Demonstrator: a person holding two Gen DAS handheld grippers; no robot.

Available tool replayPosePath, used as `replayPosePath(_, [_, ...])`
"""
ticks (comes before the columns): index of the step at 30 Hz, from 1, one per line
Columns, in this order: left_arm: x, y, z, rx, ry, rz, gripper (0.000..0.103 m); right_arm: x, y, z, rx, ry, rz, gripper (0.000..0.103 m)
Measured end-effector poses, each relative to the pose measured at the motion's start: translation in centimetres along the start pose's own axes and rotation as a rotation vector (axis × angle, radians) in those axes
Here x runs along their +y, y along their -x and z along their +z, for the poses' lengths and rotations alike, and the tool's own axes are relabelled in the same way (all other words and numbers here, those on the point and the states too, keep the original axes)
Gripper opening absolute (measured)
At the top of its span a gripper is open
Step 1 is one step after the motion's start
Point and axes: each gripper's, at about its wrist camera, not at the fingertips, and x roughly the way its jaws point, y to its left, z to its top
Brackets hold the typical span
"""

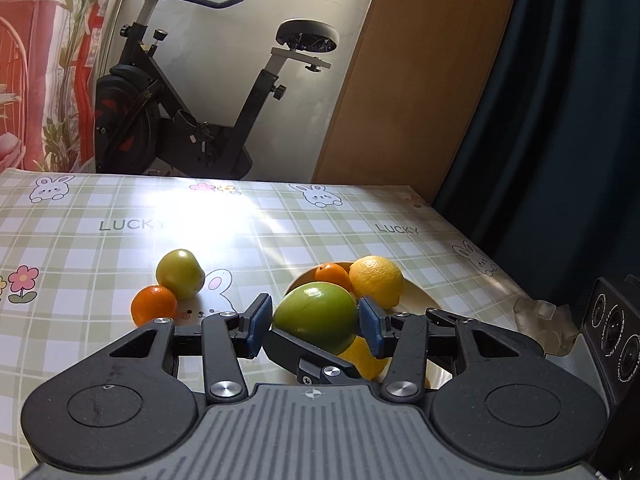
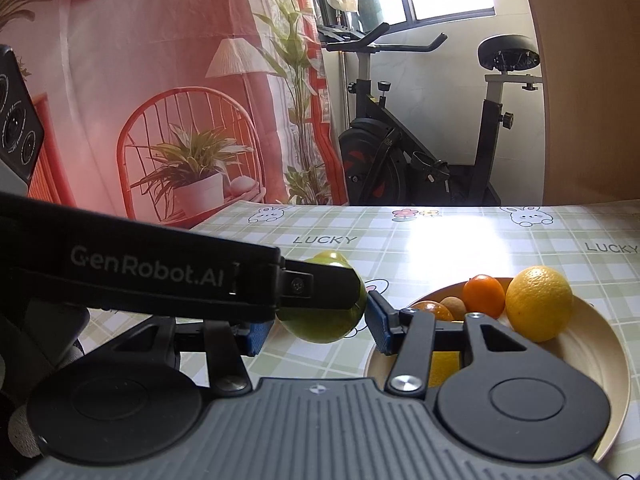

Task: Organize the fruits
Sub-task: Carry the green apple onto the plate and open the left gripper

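Observation:
A large green fruit (image 1: 318, 316) sits between the blue pads of my left gripper (image 1: 316, 322), above the near rim of a cream plate (image 1: 416, 294). The left pad stands a little off the fruit, so the grip is unclear. In the right wrist view the same green fruit (image 2: 320, 324) lies between my right gripper's (image 2: 316, 330) pads, with the left gripper's finger (image 2: 316, 286) across its top. The plate (image 2: 592, 344) holds a lemon (image 2: 538, 302), an orange (image 2: 484, 294), a kiwi (image 2: 452, 306) and other citrus. A green apple (image 1: 180, 274) and an orange (image 1: 154, 306) lie on the table.
The table has a green checked cloth (image 1: 120, 248) with bunny prints. An exercise bike (image 1: 180, 92) stands beyond the far edge. A wooden panel (image 1: 416, 80) and a dark curtain (image 1: 560, 120) are at the right. The other gripper's camera body (image 1: 612, 332) is at the right edge.

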Motion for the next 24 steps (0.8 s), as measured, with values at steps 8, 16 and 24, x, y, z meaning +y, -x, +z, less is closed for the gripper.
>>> replayPosePath(8, [-3.3, -2.5, 0.3, 0.035, -0.081, -0.05, 0.05, -3.2, 2.4, 0.0, -0.04, -0.067, -0.051, 0.052])
replayPosePath(16, [-5.6, -5.3, 0.5, 0.081, -0.116, -0.093, 0.05, -6.9, 3.7, -0.8, -0.051, -0.132, -0.115, 0.052])
replayPosePath(24, [-7.1, -8.5, 0.3, 0.138, -0.125, -0.118, 0.05, -9.9, 4.3, -1.4, -0.046, -0.175, -0.181, 0.052])
